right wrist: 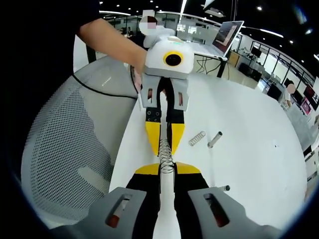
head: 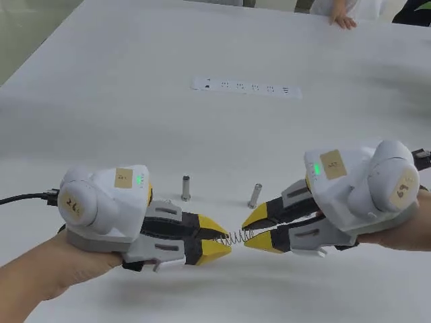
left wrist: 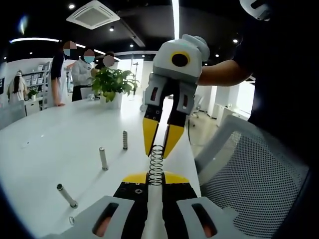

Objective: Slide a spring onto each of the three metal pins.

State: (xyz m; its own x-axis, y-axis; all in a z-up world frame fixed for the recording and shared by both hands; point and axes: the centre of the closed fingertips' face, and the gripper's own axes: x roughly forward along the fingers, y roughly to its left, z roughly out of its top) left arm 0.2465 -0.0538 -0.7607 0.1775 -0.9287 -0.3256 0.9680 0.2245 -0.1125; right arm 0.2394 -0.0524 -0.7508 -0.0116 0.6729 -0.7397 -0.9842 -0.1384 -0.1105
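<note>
Because one spring [head: 236,237] is shared between both claws, this is the point where it could most easily get away. At the left, close to the near edge of the tabletop [head: 135,121], the left gripper [head: 222,241] has its jaws drawn in almost shut, nipping one end of the coil. The spring hangs level between the yellow tips, clear of the surface. At the right, the right gripper [head: 250,233] looks pinched on the other end, its jaws narrowed to the coil's width, though I cannot tell how firmly. Farther in from that edge are two pins that seem bare: an upright pin [head: 186,188] to the left and a leaning pin [head: 254,195] to the right. In the right gripper view a second spring [right wrist: 197,138] lies loose on the tabletop.

Three risks, as I judge them:
- Drawing the grippers apart would stretch the coil out of shape.
- A one-sided release could flick it over the near edge.
- The leaning pin may topple if the spring is pushed on off-axis.
</note>
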